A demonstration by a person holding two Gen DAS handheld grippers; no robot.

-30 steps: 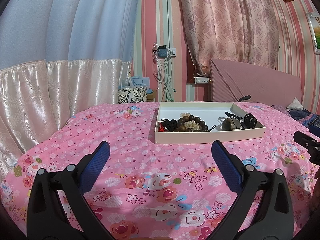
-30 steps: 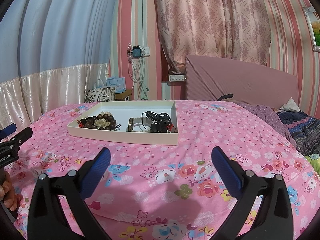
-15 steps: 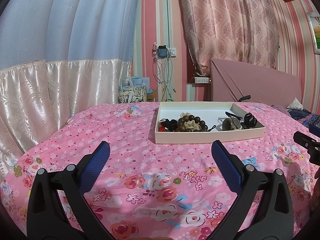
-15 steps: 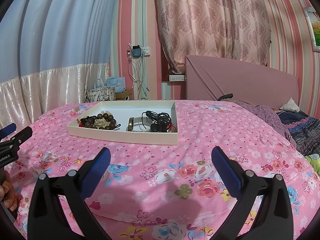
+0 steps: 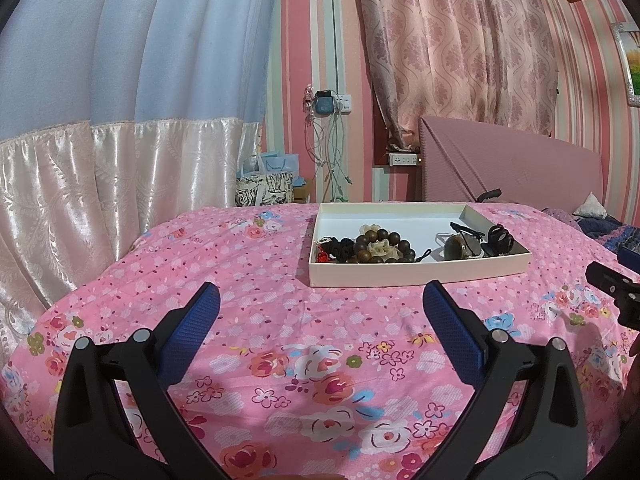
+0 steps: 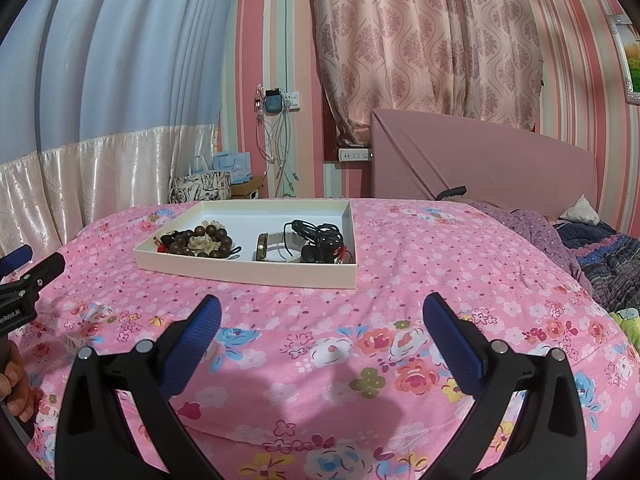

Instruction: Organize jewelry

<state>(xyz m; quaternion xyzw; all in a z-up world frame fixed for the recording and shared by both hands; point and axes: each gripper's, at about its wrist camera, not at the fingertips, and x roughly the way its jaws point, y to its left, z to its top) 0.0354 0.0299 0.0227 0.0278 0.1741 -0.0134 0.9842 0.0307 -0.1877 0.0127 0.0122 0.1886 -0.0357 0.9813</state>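
Holding: both grippers, left [image 5: 320, 312] and right [image 6: 320, 314], jaws wide, empty, for a clear view.
Tray [image 6: 248, 270]: 12 o'clock, w/ beads [image 6: 200, 242].

I see a bedroom with pink-and-white striped walls [image 5: 296, 40]. A pale blue curtain [image 5: 140, 40] with a shiny cream lower band hangs on the left, and a pink patterned curtain [image 6: 424, 36] covers the window beyond. Below it stands a mauve padded headboard [image 6: 480, 168]. The bed wears a pink floral bedspread [image 5: 280, 320]. A wall socket [image 5: 344, 99] trails white cables, and gift bags [image 6: 216, 176] sit in the corner.
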